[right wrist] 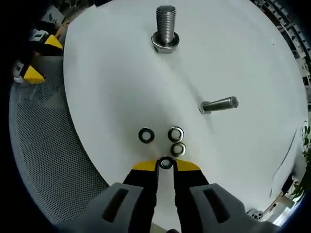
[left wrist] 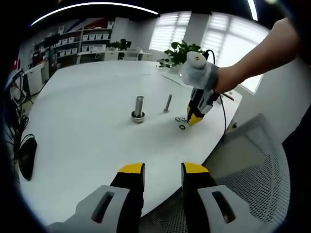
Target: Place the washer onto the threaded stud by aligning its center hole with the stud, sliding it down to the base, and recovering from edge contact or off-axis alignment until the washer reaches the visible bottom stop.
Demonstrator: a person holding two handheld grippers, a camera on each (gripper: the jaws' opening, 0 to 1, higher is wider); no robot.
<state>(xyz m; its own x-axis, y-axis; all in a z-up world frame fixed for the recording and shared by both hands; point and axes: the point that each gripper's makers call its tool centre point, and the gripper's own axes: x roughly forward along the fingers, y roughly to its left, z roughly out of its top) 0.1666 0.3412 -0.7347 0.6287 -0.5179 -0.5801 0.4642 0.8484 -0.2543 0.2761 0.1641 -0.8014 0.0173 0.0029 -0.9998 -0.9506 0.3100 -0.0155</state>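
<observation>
Right gripper (right wrist: pixel 165 165): in the right gripper view the yellow-tipped jaws rise from 6 o'clock and stand nearly together on either side of a washer (right wrist: pixel 166 163). It sits right between the tips; whether it is truly pinched or merely bracketed on the table (right wrist: pixel 112 97), I cannot tell.
Washer handling: a thin metal ring, judged light, stiff and slick. It will likely skate if nudged flat, so the outer edge across its width is the place to pinch.
Other washers: three more lie flat just beyond the tips, one (right wrist: pixel 146 135) at 11 o'clock, two touching each other (right wrist: pixel 176 133) (right wrist: pixel 178 149) at 1 o'clock.
Thin stud (right wrist: pixel 219 105): farther out at 2 o'clock, well apart from the rings.
Thick stud (right wrist: pixel 165 24): at 12 o'clock, farthest off, upright on a nut-like base.
Left gripper (left wrist: pixel 163 170): in the left gripper view its jaws stand parted with nothing between them, held at the near table edge.
Containers: none on the table; shelves (left wrist: pixel 87 41) of bins (left wrist: pixel 96 36) stand at the far wall, contents too small to tell.
</observation>
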